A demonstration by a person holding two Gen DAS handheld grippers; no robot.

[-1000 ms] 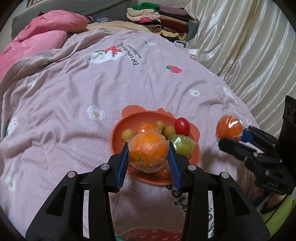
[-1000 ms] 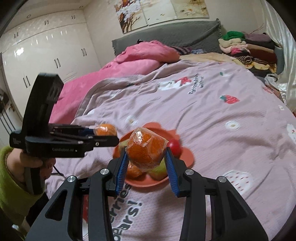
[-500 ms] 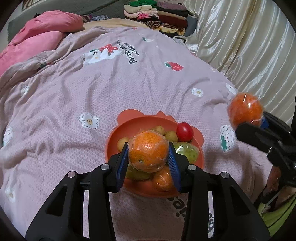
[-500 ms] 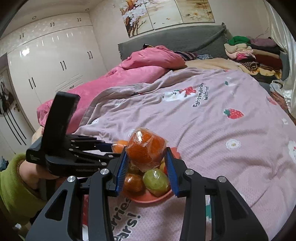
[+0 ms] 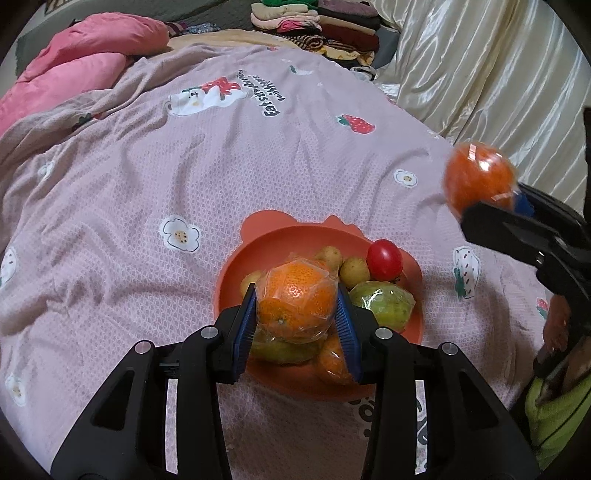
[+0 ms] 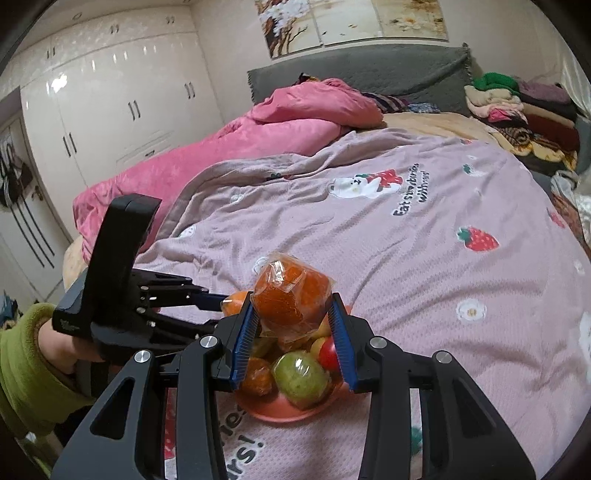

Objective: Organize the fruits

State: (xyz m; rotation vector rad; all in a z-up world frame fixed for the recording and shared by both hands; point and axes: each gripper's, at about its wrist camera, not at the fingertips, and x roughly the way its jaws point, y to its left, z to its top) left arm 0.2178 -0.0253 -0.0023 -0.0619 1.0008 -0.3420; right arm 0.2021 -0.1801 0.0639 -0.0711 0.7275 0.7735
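An orange-red plate (image 5: 255, 258) (image 6: 284, 411) lies on the pink bedspread and holds several fruits: a red tomato (image 5: 384, 259), small yellow fruits (image 5: 354, 271), a wrapped green fruit (image 5: 382, 301) (image 6: 300, 376) and an orange (image 6: 256, 376). My left gripper (image 5: 296, 314) is shut on a plastic-wrapped orange (image 5: 295, 301), just above the plate. My right gripper (image 6: 291, 332) is shut on another wrapped orange (image 6: 291, 295) (image 5: 478, 177), held up over the plate's right side.
The pink patterned bedspread (image 5: 184, 166) spreads all around the plate. A pink duvet (image 6: 236, 147) lies at the far left, folded clothes (image 5: 317, 22) are stacked at the head, and a cream curtain (image 5: 480, 74) hangs on the right. White wardrobes (image 6: 110, 110) stand beyond.
My left gripper moved in over the plate with its orange and sank a little. My right gripper rose and drew to the right with its orange.
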